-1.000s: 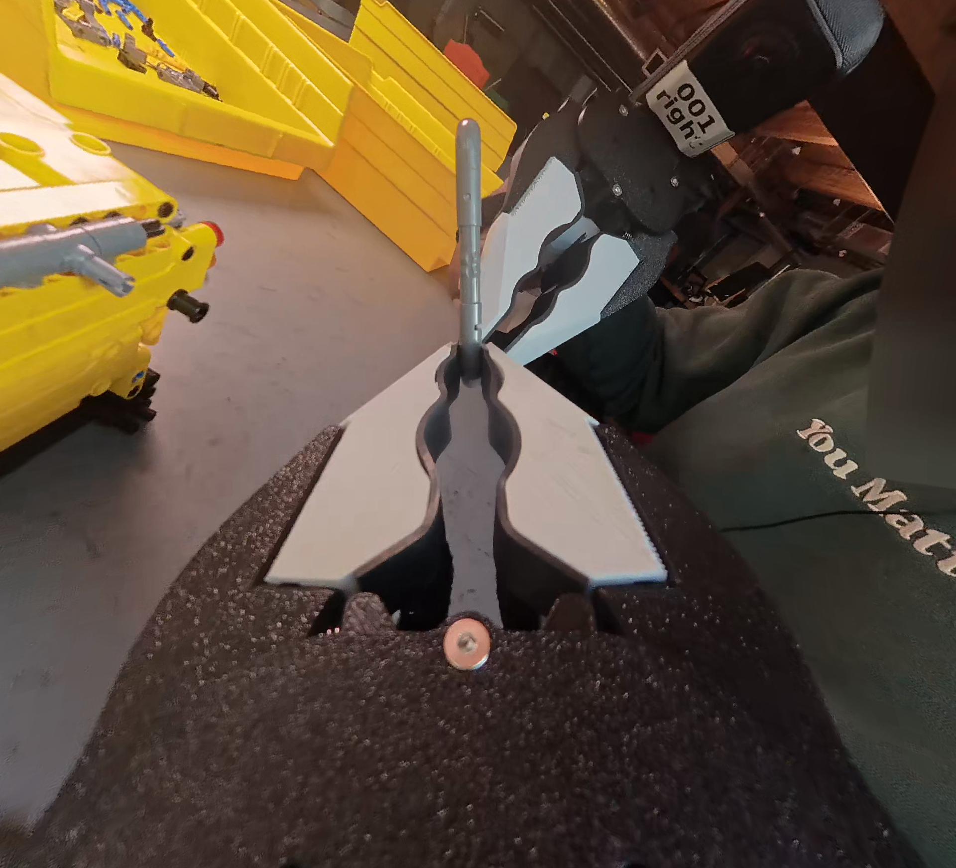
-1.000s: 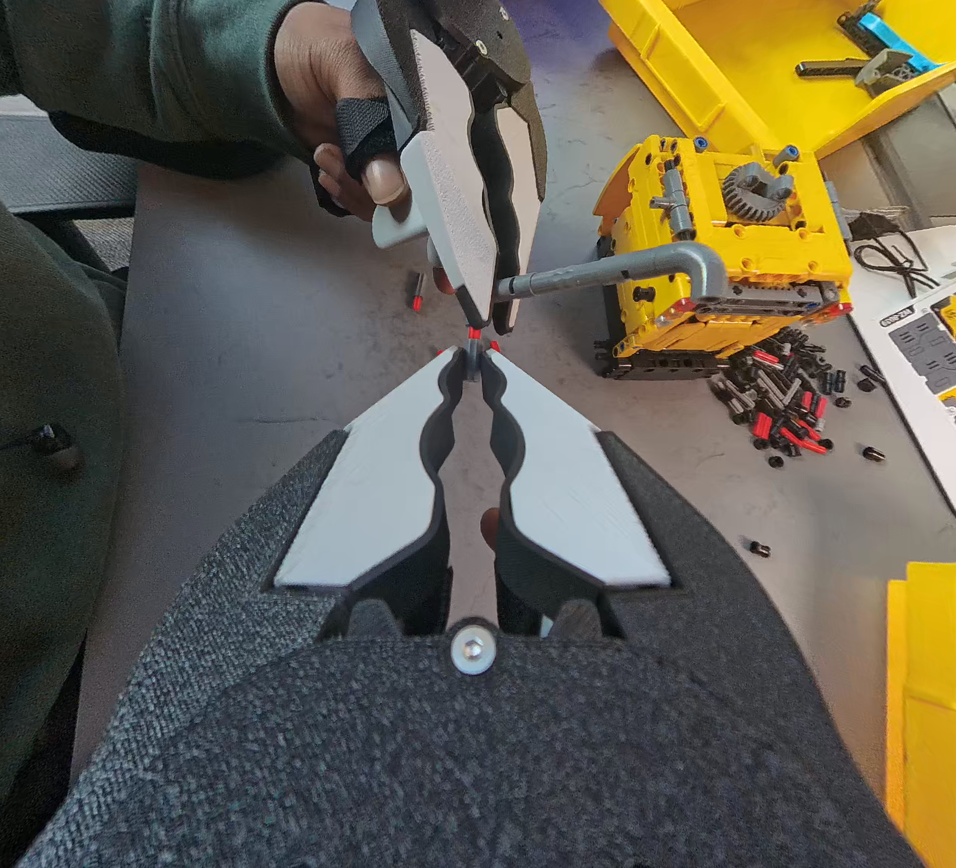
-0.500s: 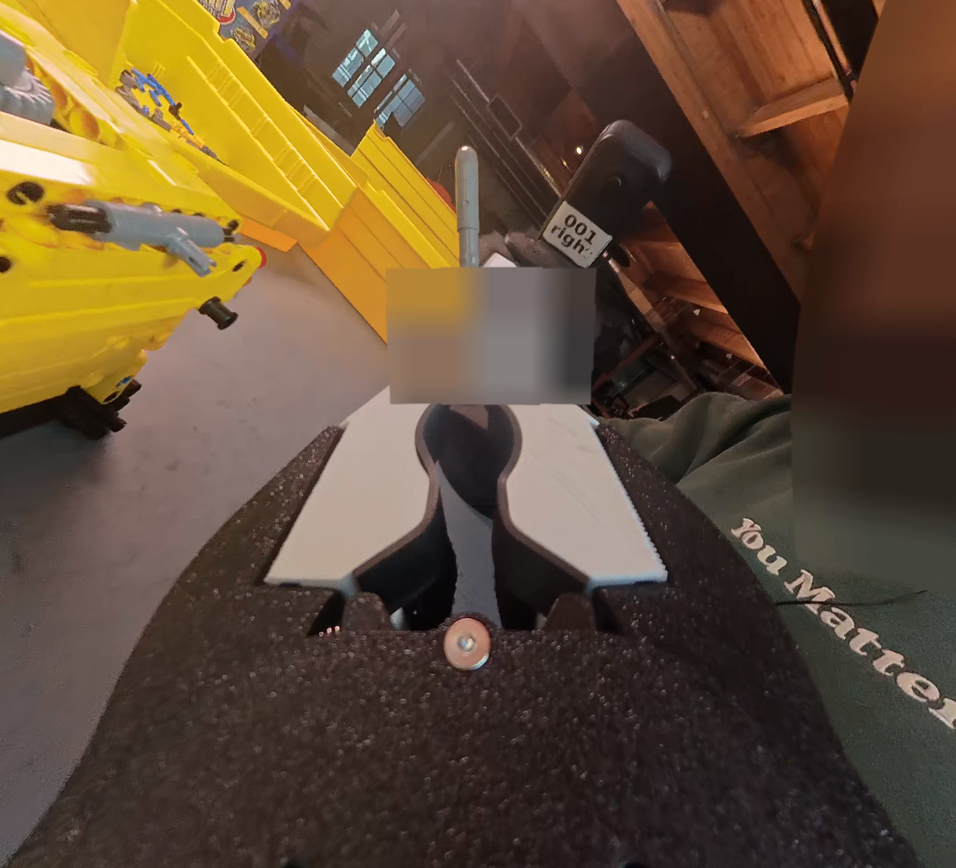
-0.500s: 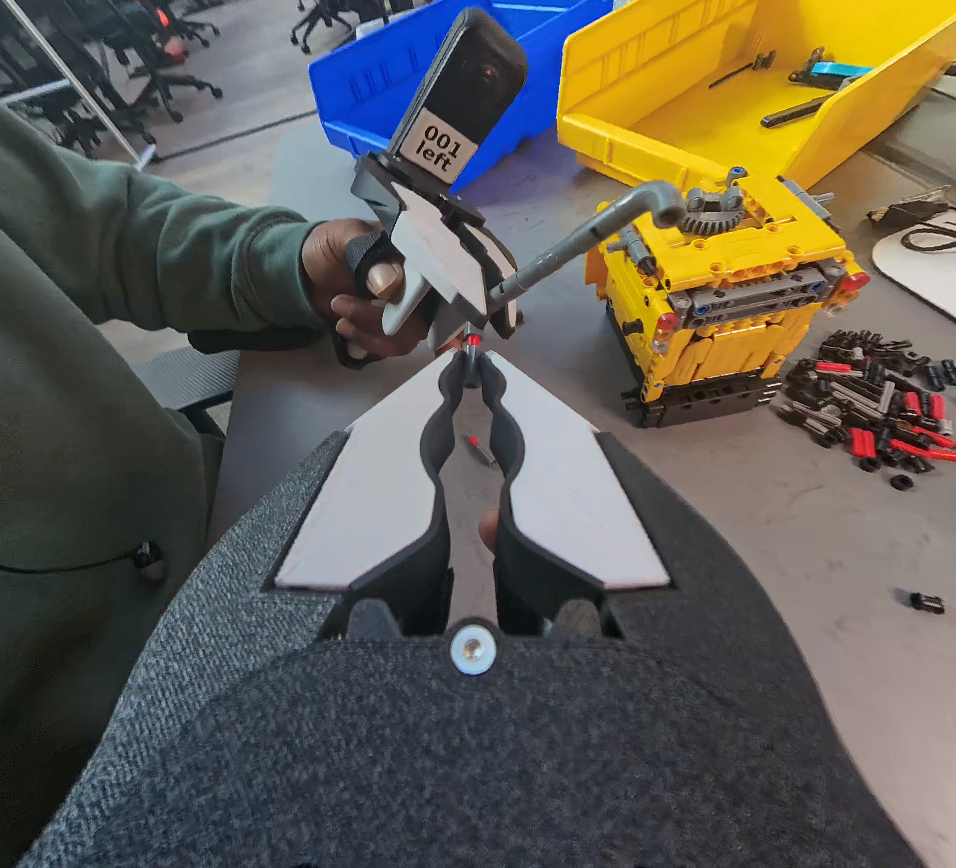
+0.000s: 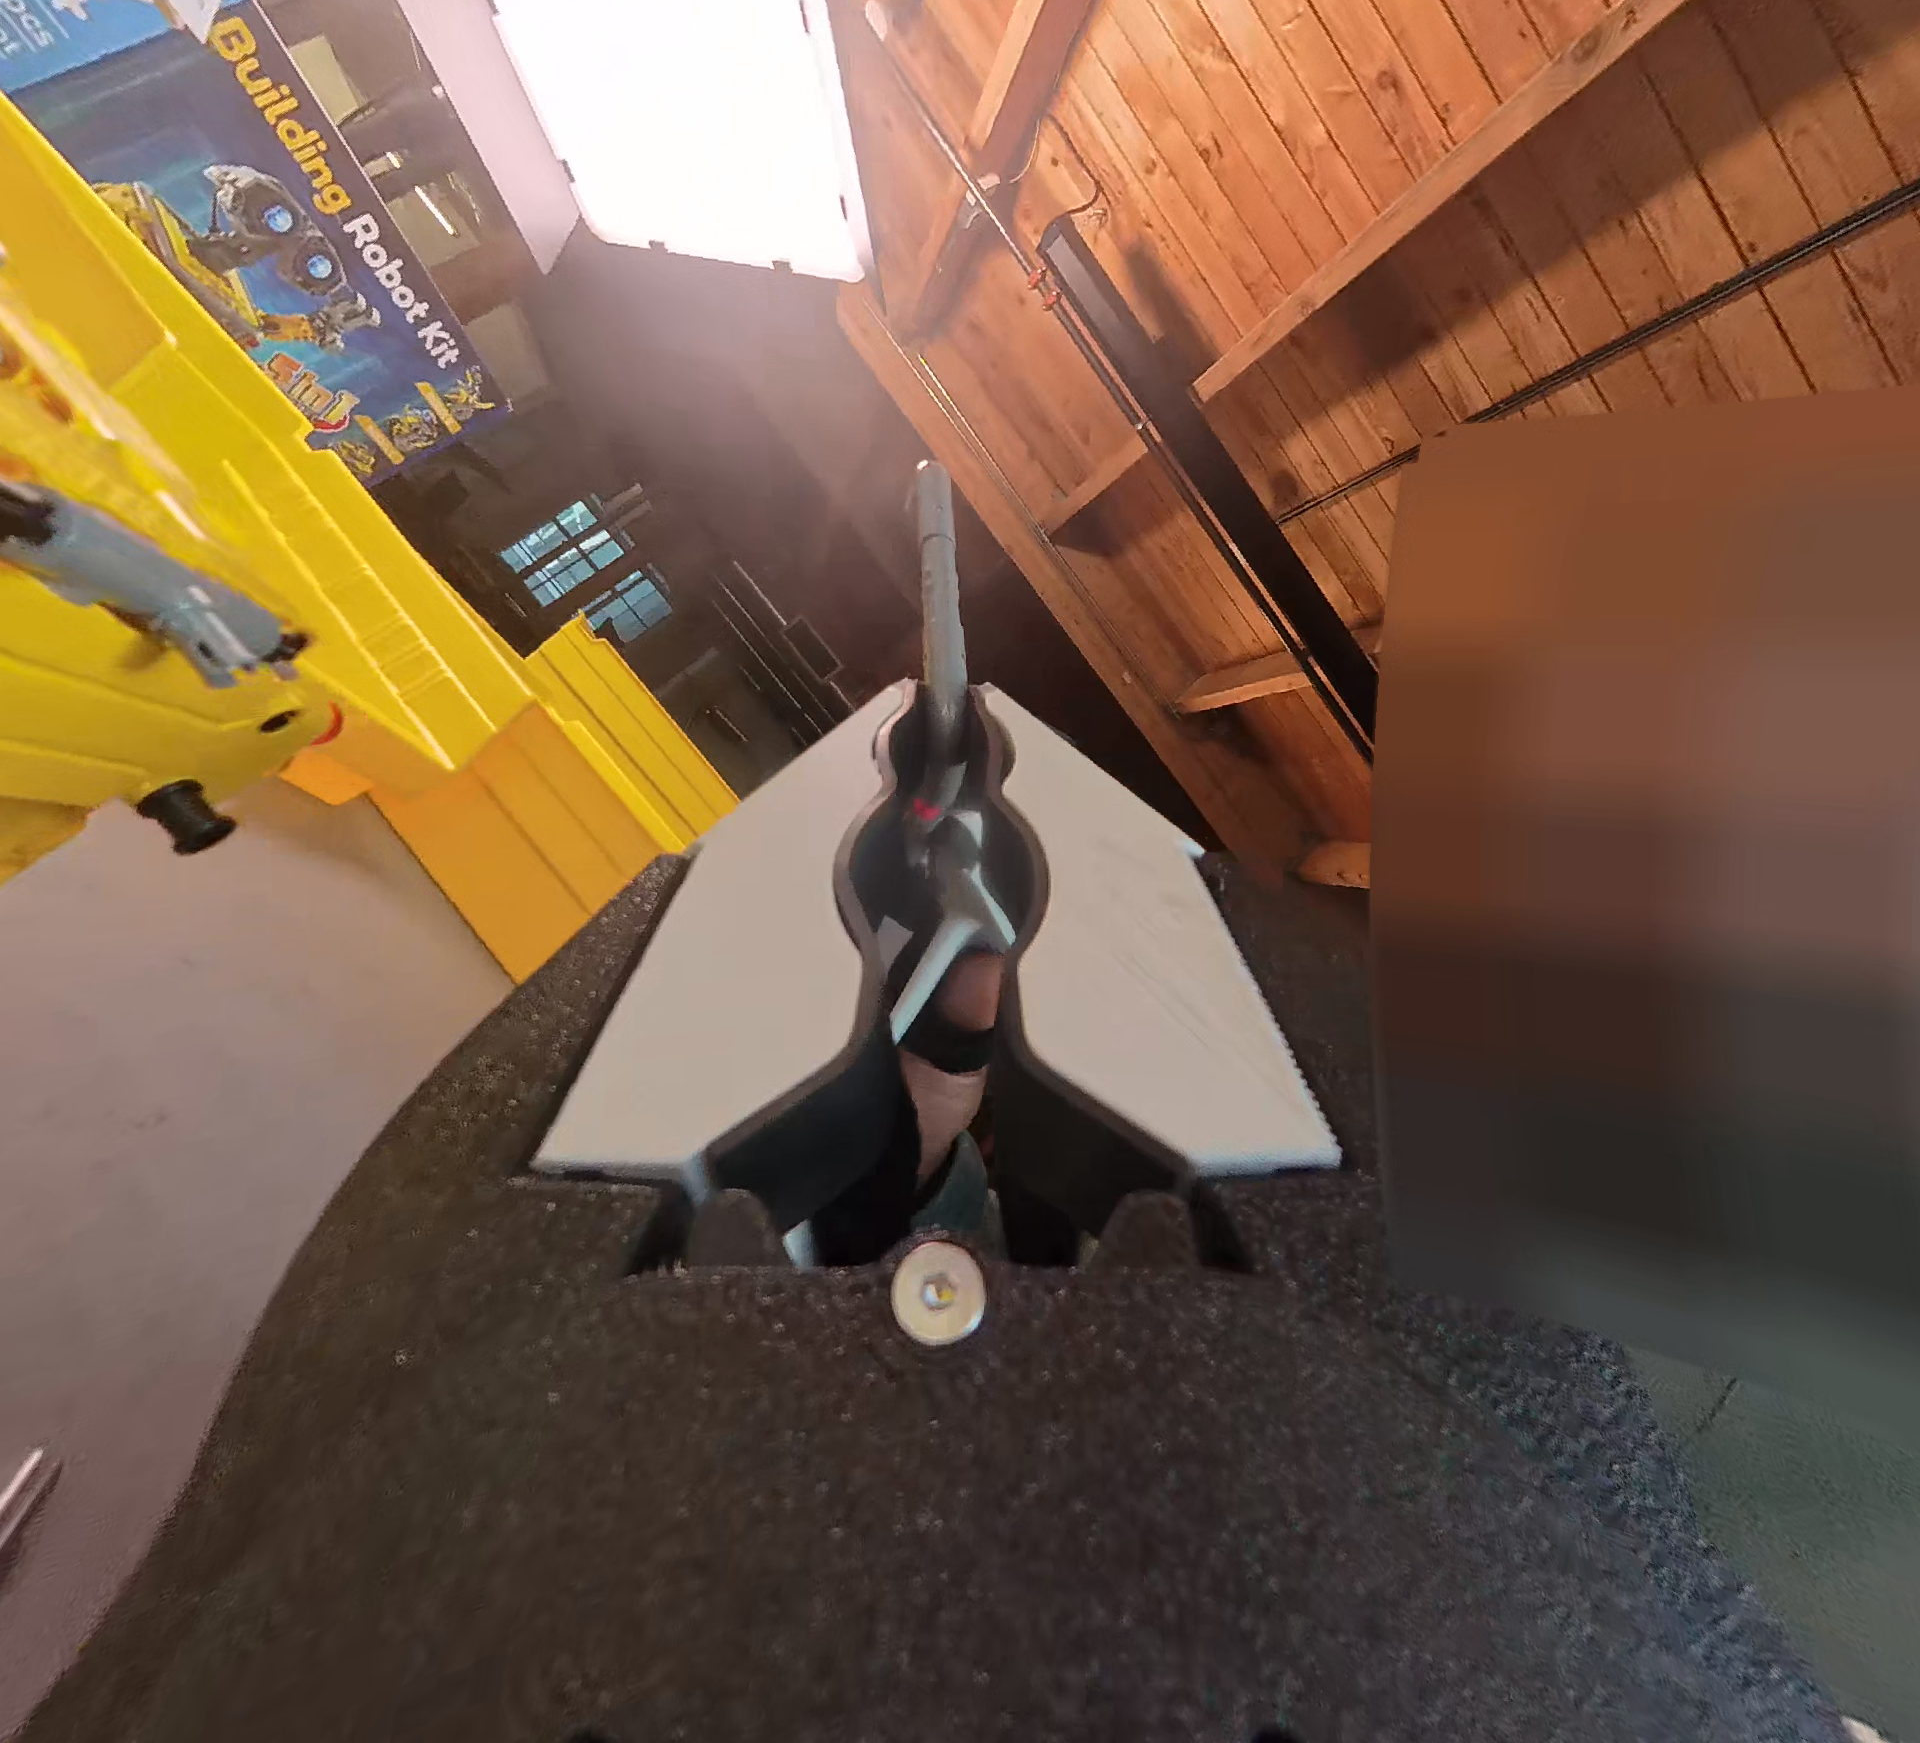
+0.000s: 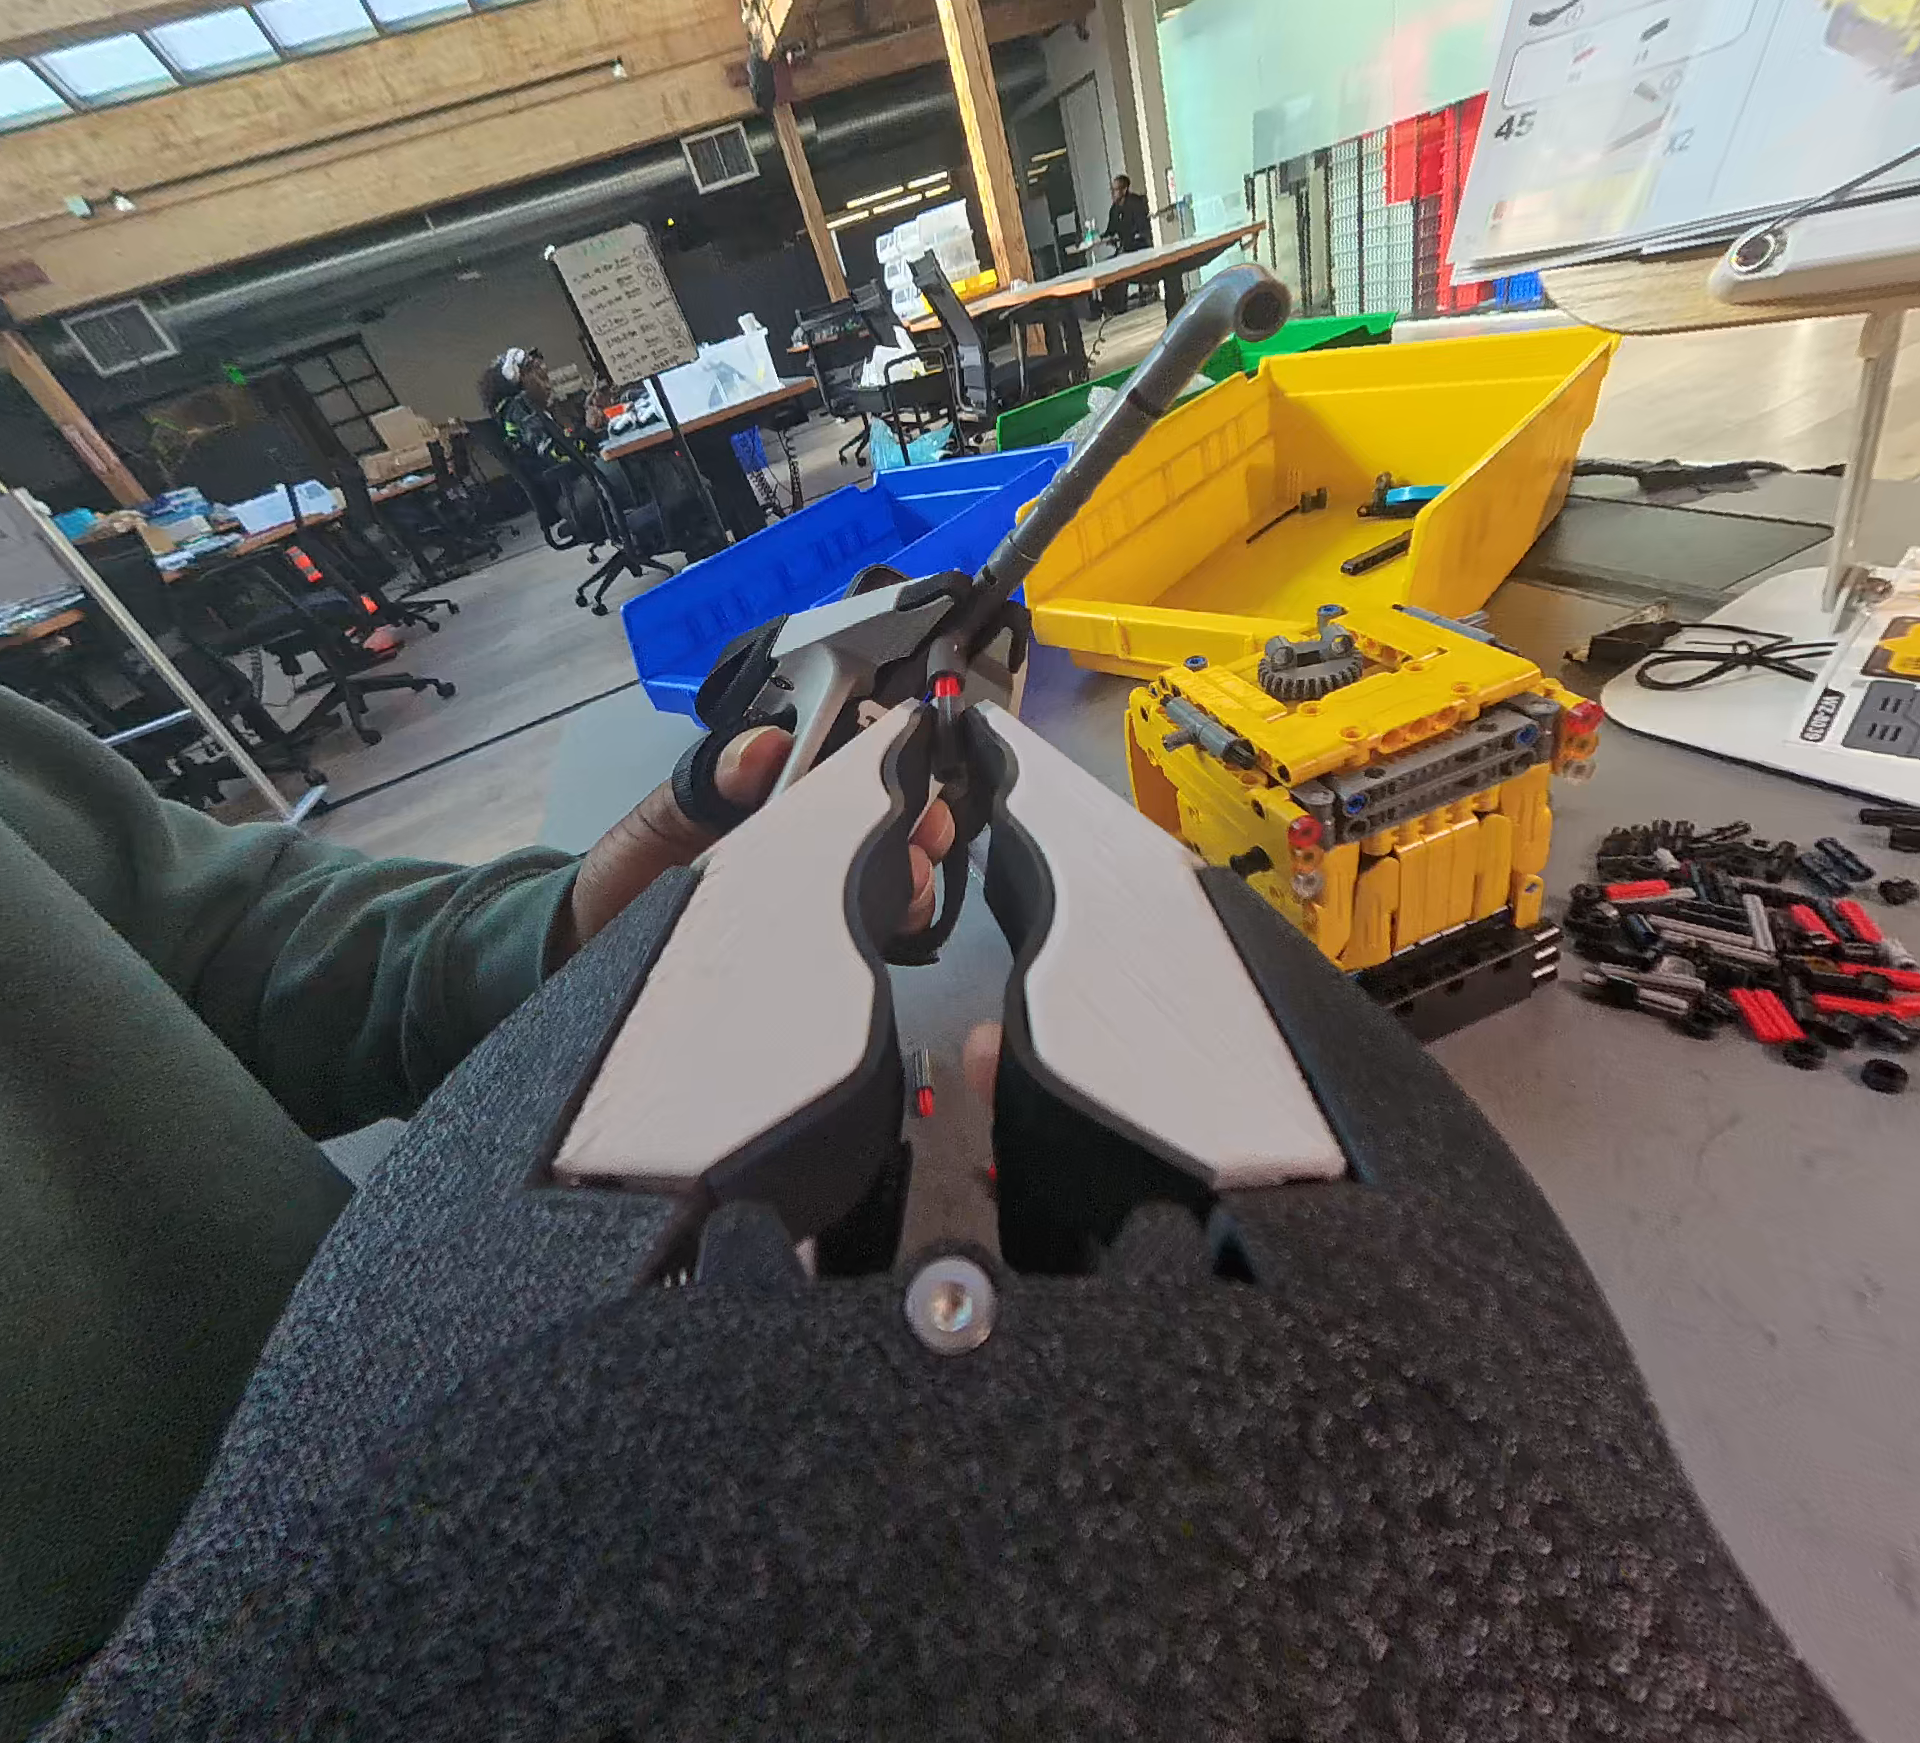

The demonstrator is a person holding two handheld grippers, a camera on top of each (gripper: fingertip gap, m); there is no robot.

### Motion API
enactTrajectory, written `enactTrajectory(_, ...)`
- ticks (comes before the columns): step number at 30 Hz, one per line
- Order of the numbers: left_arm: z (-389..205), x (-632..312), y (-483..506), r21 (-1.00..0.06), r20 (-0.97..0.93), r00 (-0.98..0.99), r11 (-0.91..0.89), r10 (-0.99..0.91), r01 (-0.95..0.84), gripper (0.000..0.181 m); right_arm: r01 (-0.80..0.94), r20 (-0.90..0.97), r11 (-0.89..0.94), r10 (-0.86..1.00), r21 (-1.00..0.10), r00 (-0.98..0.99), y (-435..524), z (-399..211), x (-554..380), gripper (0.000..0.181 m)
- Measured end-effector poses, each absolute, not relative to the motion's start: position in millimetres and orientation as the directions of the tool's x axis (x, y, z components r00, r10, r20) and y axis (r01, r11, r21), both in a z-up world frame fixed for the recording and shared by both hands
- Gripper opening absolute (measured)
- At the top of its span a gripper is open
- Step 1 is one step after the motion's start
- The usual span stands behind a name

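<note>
- The left gripper (image 5: 940, 706), with pale grey fingers on a black textured body, is pinched on the straight end of a long grey plastic hose piece with a bent elbow end (image 6: 1117, 415); the piece juts up and away from the fingertips, off the table.
- The right gripper (image 6: 945, 727) is pressed together on a small red-tipped dark connector pin (image 6: 943, 691), its tip right at the held end of the hose piece; whether the pin is already in the end I cannot tell.
- The hose piece looks light and somewhat bendy along its ribbed length, so a hold near the end being worked gives the most control; a hold by the elbow would probably let it flex.
- The pin is tiny, smooth and hard, likely to slip or twist out of a loose pinch.
- On the grey tabletop (image 6: 1662, 1226) stand a yellow brick-built vehicle body (image 6: 1351, 789), a heap of black and red pins (image 6: 1745, 935), an open yellow bin (image 6: 1496, 446) and a blue bin (image 6: 831, 550).
- A booklet on a white stand (image 6: 1704, 31) rises to the right.
</note>
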State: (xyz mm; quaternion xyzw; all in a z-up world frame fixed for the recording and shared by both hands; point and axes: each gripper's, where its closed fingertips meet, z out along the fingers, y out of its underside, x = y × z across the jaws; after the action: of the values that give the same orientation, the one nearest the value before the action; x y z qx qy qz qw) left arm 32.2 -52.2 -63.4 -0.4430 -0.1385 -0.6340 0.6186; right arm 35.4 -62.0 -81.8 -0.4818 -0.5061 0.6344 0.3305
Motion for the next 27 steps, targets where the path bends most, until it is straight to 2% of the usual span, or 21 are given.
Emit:
enactTrajectory(1,-61,33,-53,-0.387,0.723,0.178,-0.178,-0.668,0.905,0.005,0.05,-0.276,-0.274,0.907,-0.96,-0.318,-63,-79,36,0.005)
enactTrajectory(9,-46,39,-56,-0.361,0.675,0.201,-0.081,-0.71,0.929,0.006,-0.083,-0.304,-0.342,0.904,-0.936,-0.3,-66,-65,41,0.003)
enactTrajectory(14,-40,54,-54,-0.46,0.636,0.287,-0.053,-0.716,0.886,0.008,-0.185,-0.331,-0.396,0.893,-0.899,-0.304,-61,-48,46,0.0)
enactTrajectory(16,-39,53,-53,-0.426,0.645,0.272,-0.041,-0.714,0.904,0.006,-0.167,-0.324,-0.386,0.894,-0.907,-0.309,-61,-48,45,0.0)
enactTrajectory(20,-26,58,-54,-0.471,0.614,0.285,-0.052,-0.736,0.881,0.006,-0.161,-0.259,-0.331,0.9,-0.93,-0.35,-60,-36,50,0.0)
enactTrajectory(24,-29,56,-49,-0.448,0.646,0.254,-0.089,-0.72,0.89,0.006,-0.145,-0.219,-0.283,0.912,-0.948,-0.348,-58,-38,50,0.0)
enactTrajectory(26,-30,55,-48,-0.469,0.658,0.272,-0.098,-0.702,0.878,0.005,-0.12,-0.184,-0.24,0.915,-0.963,-0.358,-55,-41,54,0.011)
enactTrajectory(27,-31,56,-48,-0.512,0.654,0.309,-0.102,-0.691,0.853,0.005,-0.103,-0.156,-0.206,0.919,-0.973,-0.363,-53,-44,58,0.012)
